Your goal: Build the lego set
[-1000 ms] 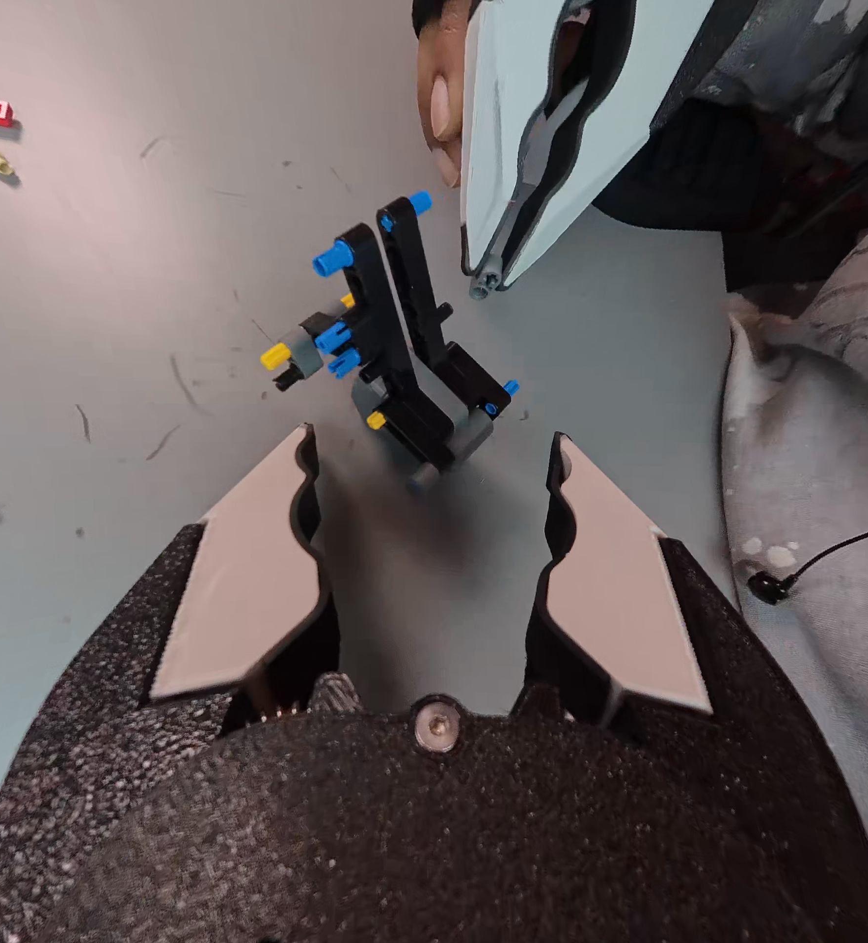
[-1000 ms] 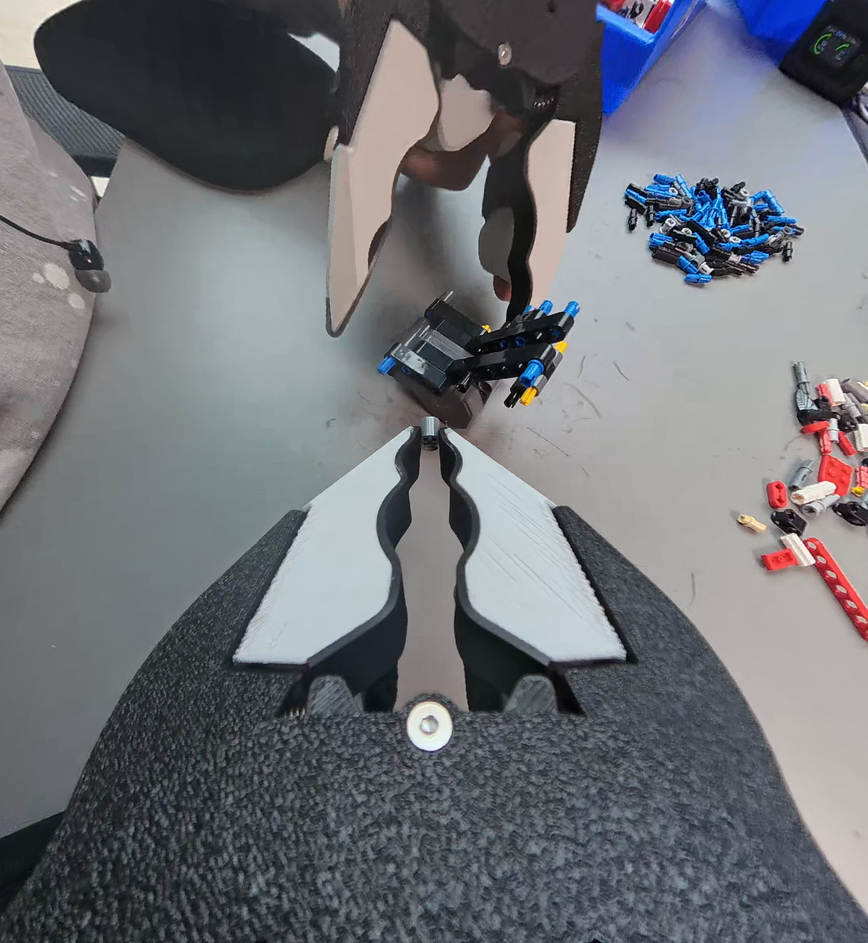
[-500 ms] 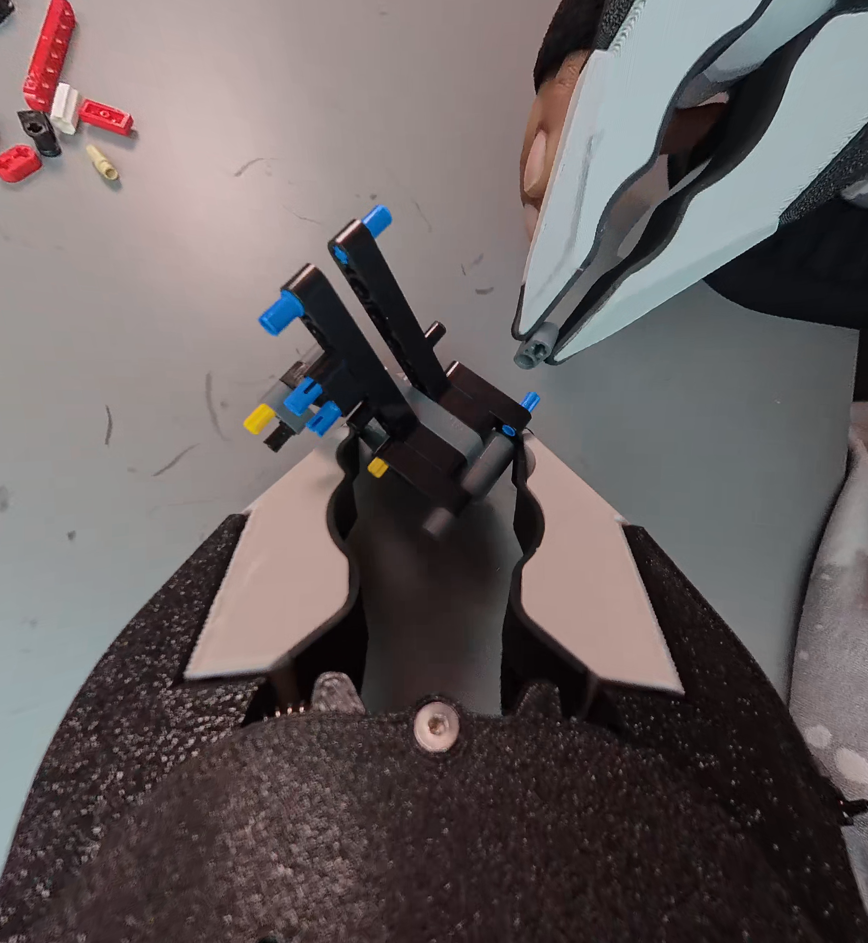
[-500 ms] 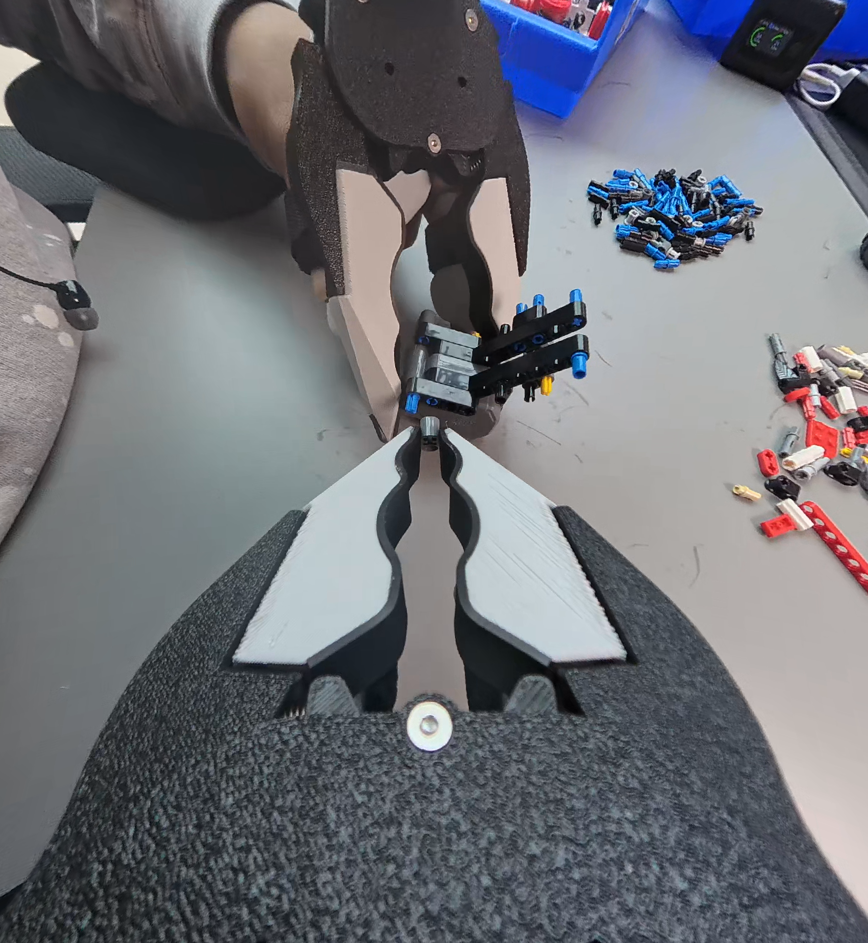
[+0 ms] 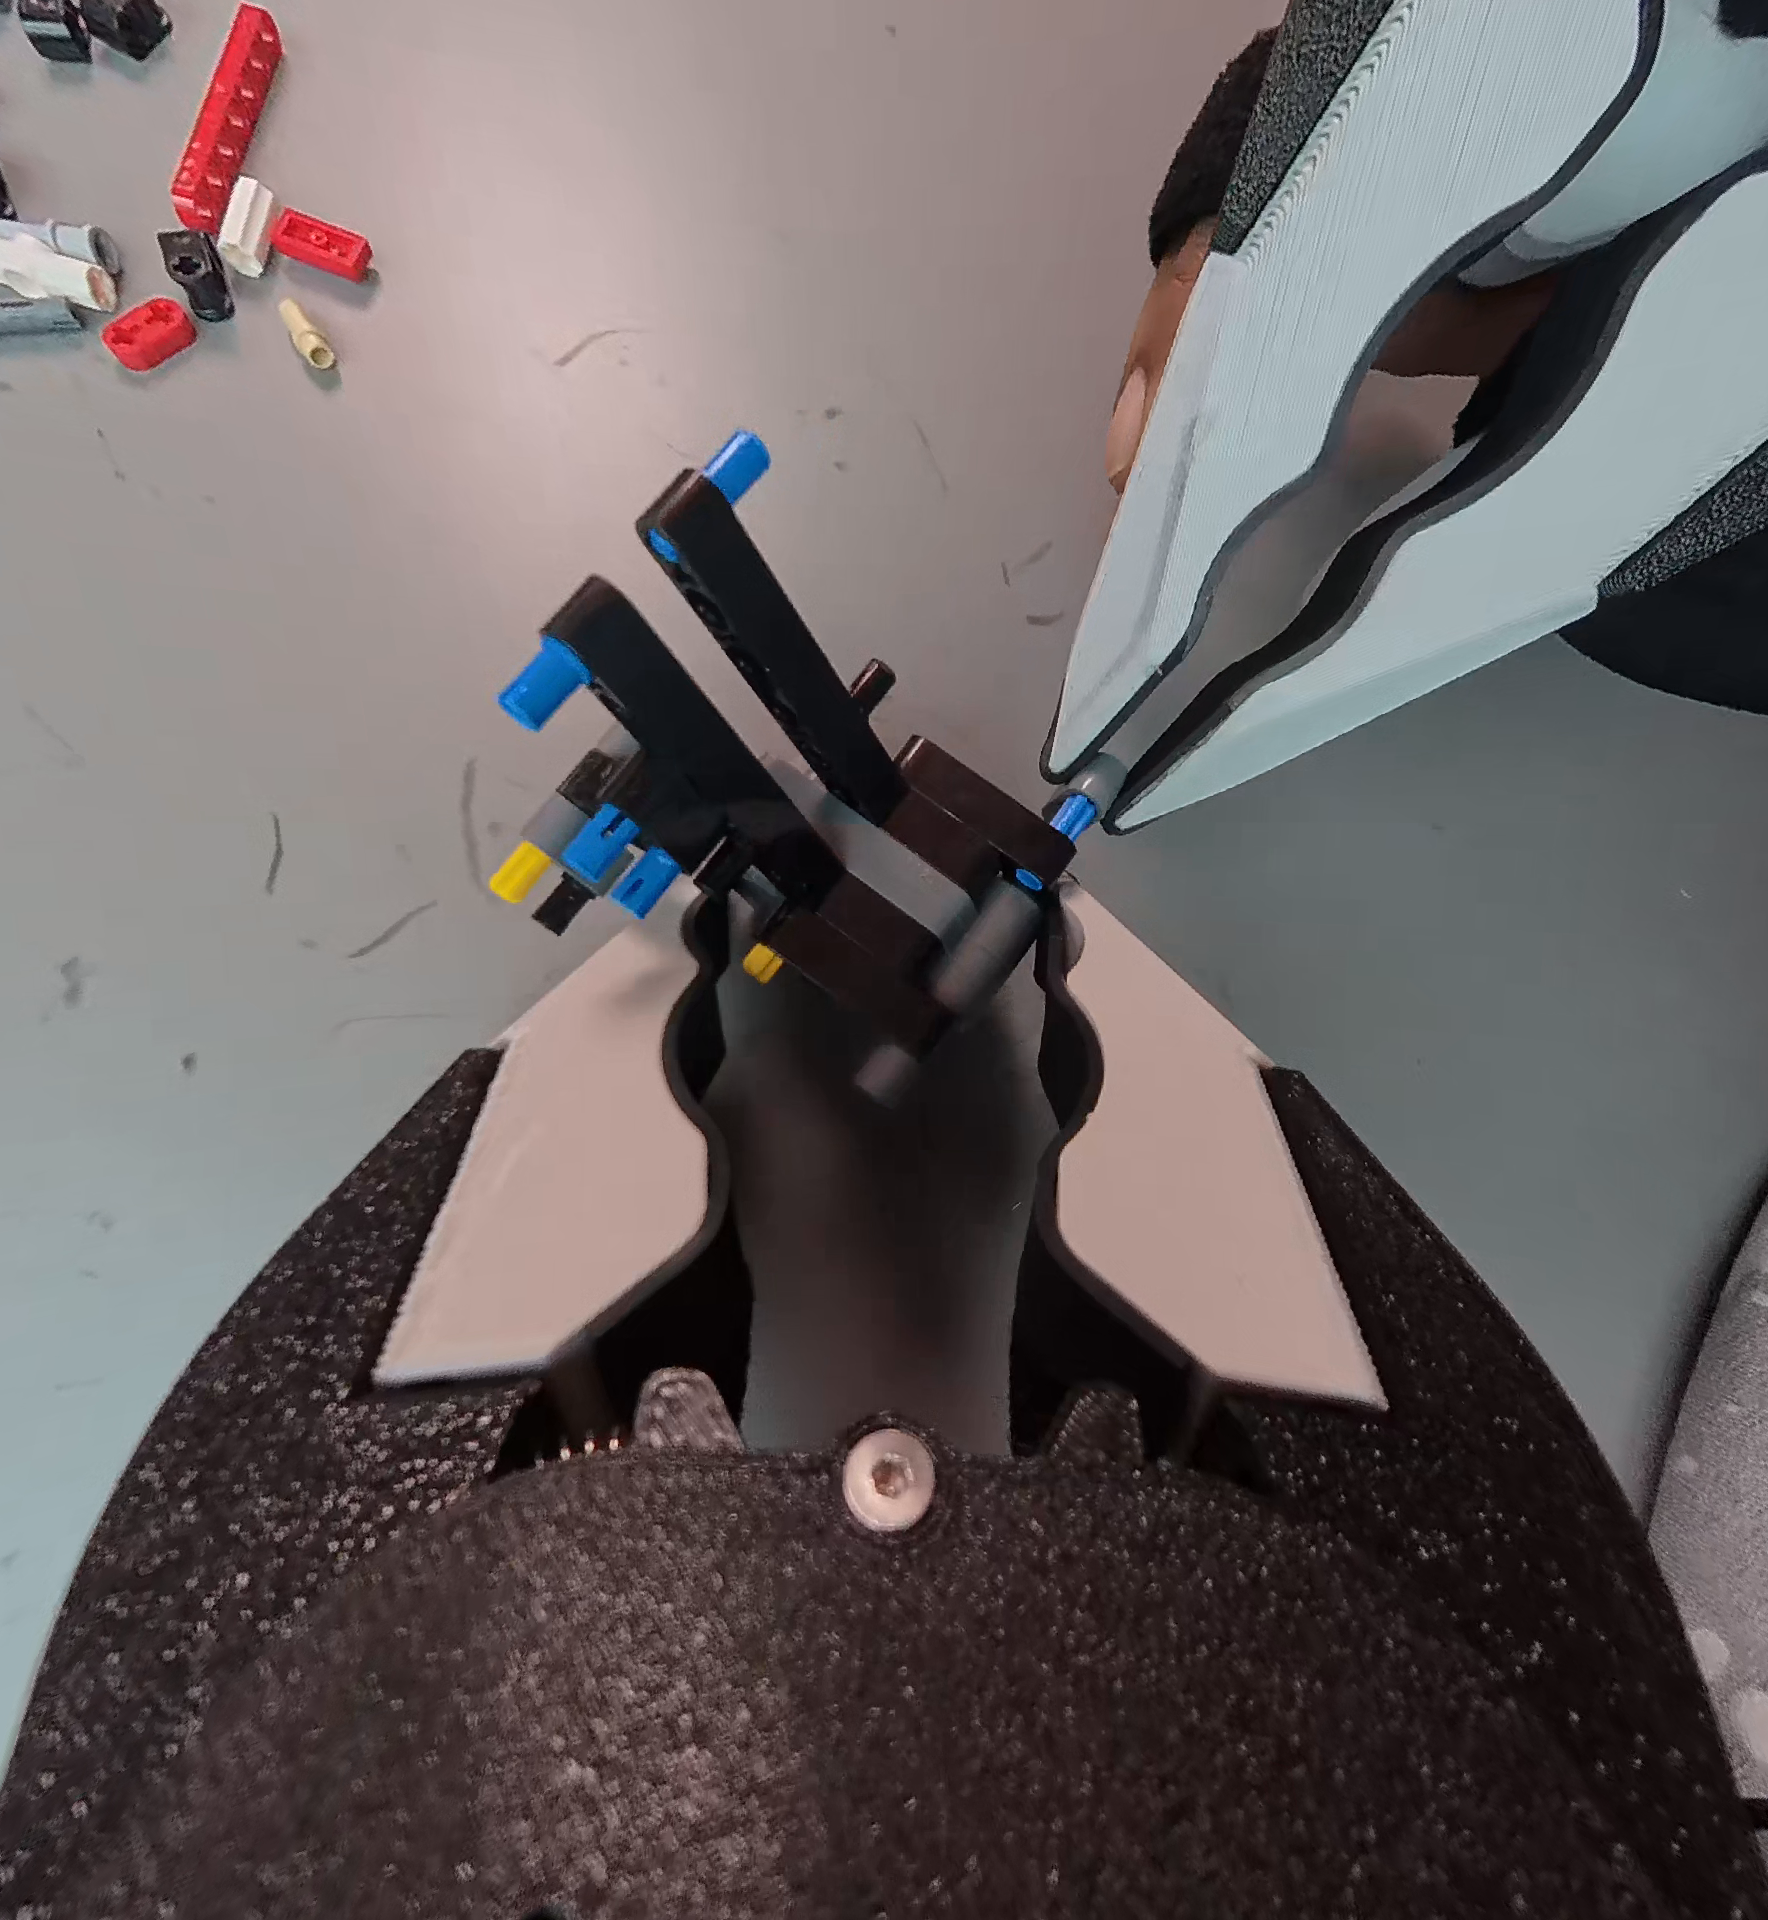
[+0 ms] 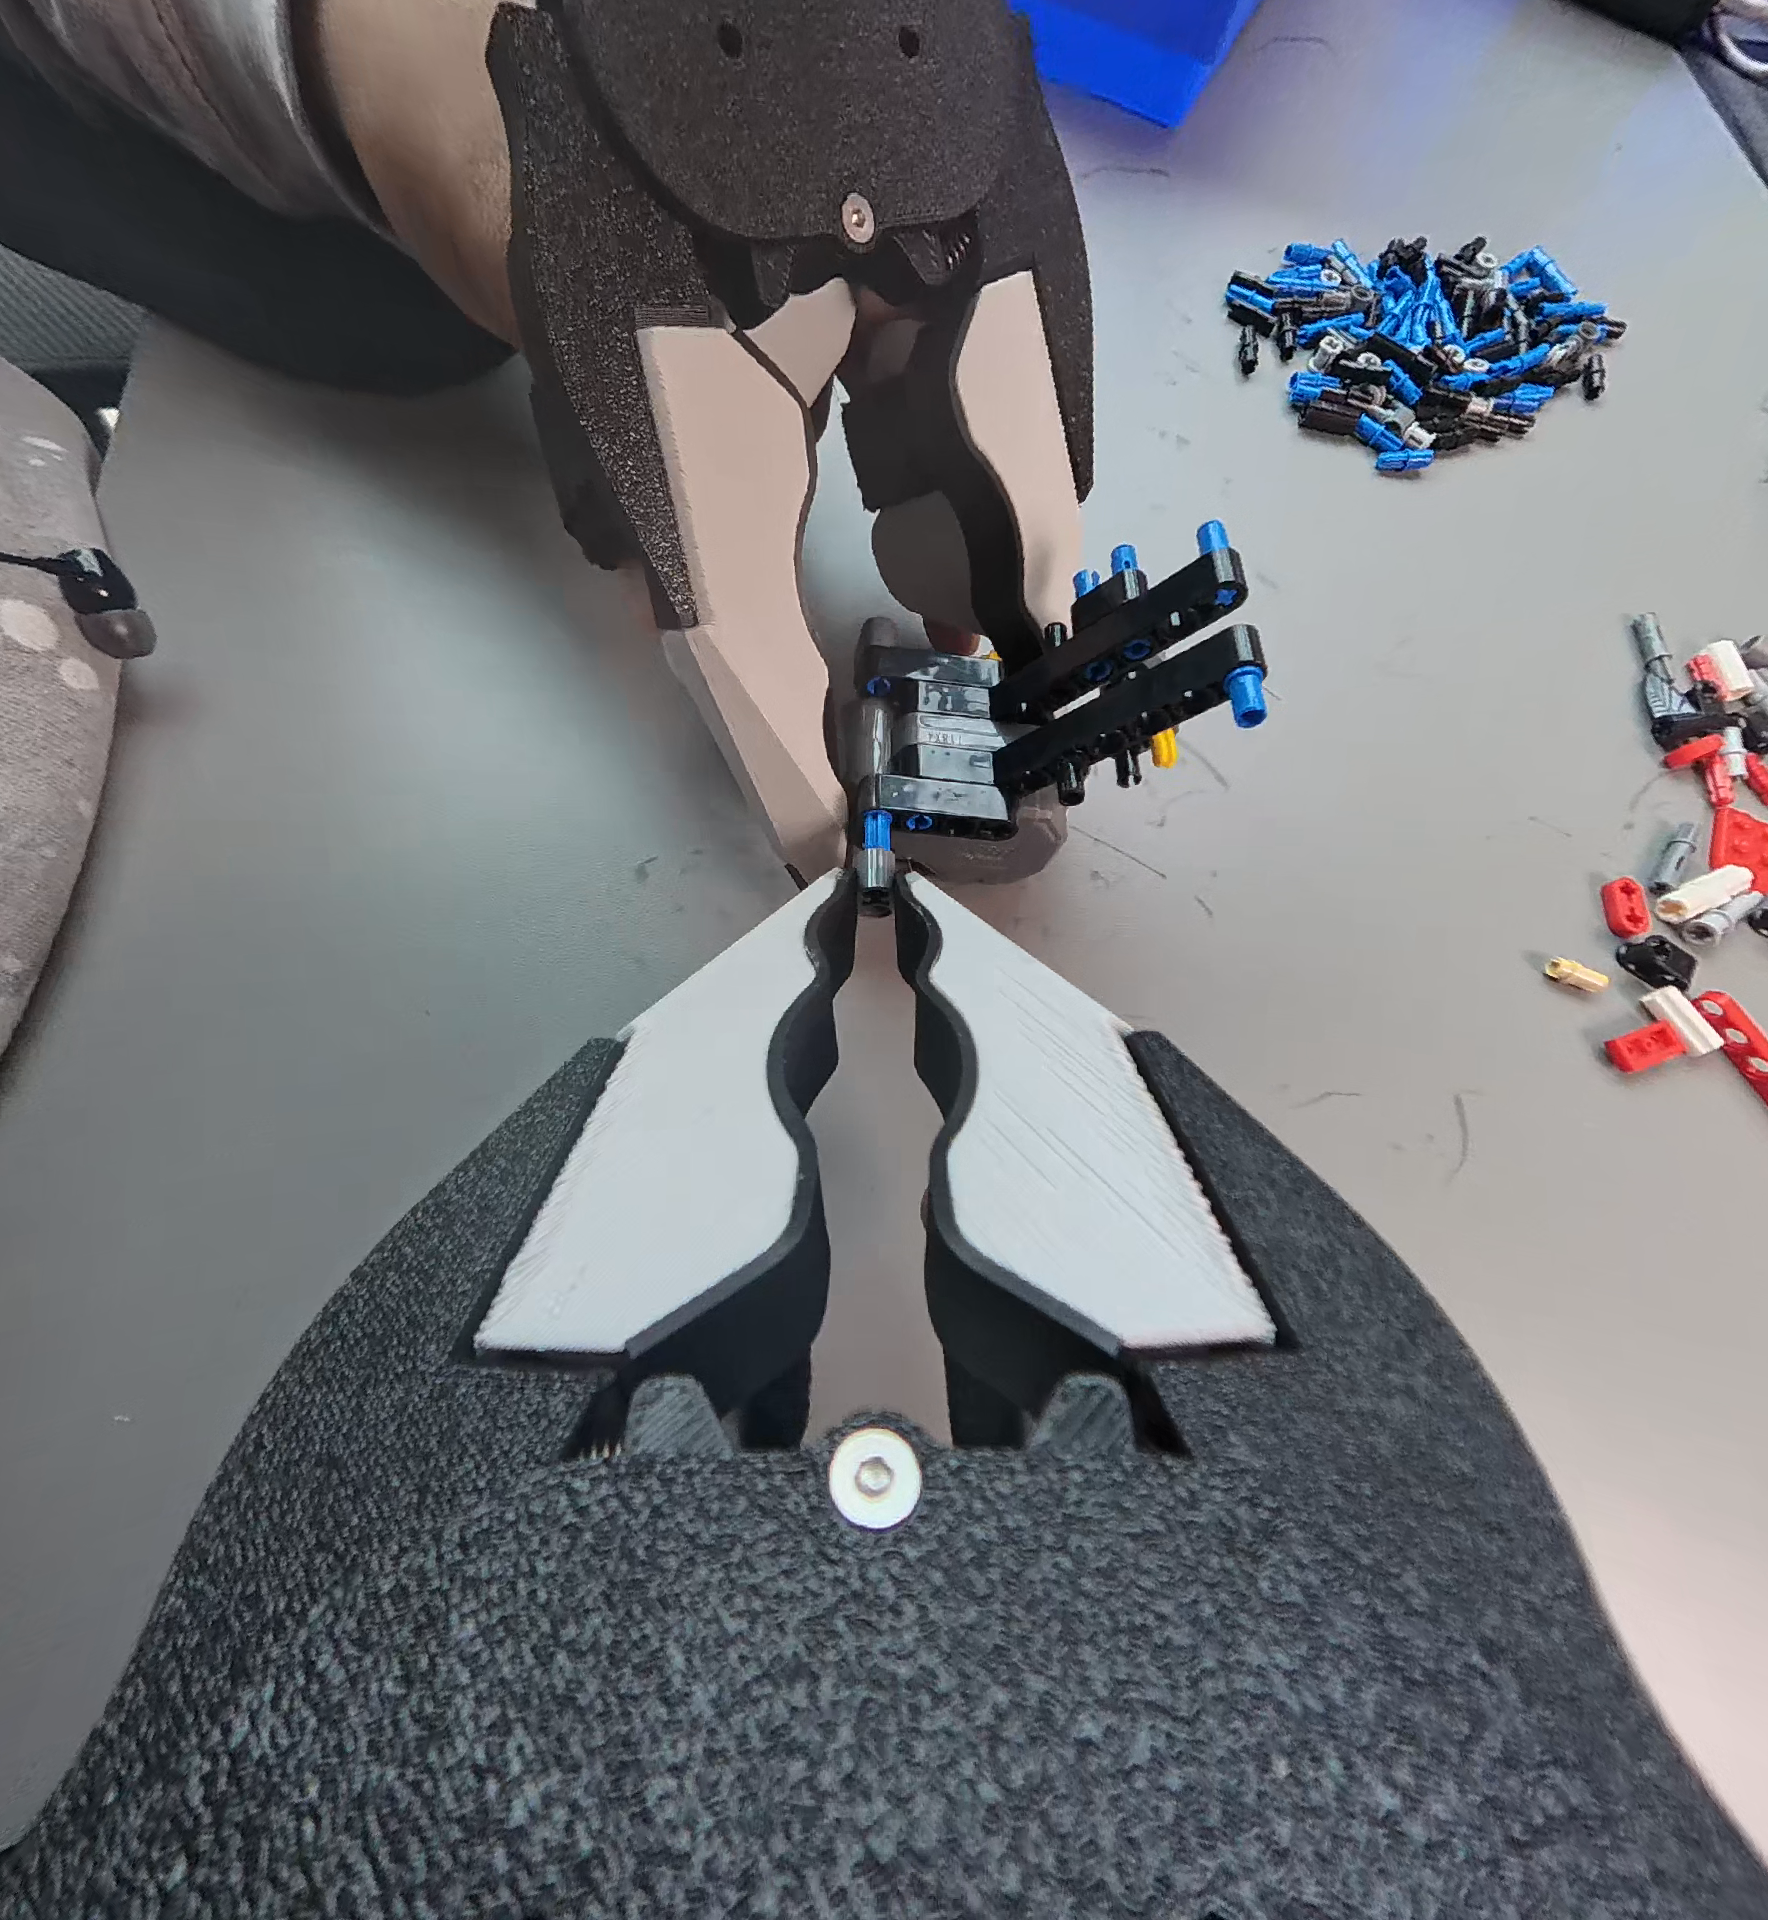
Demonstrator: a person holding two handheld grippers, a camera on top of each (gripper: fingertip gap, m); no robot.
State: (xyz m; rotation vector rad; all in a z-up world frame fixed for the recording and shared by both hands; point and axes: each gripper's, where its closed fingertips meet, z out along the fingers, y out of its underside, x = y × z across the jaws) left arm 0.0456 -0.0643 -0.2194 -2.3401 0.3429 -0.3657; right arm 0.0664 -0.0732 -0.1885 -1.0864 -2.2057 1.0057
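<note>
Two grippers at work: right gripper (image 6: pixel 875 883) pinched on a small grey sleeve (image 6: pixel 874 868) at a blue pin (image 6: pixel 873 831); left gripper (image 5: pixel 875 914) clamped around the black lego model (image 5: pixel 807 821), mid-bench (image 5: pixel 1379 1039). Risk: skewed push, sleeve popping free. Underside contact hidden.

I worked at a scuffed grey table (image 6: pixel 1379 1195) under soft, even light; a dark chair (image 6: pixel 38 281) stood beside its far edge.
</note>
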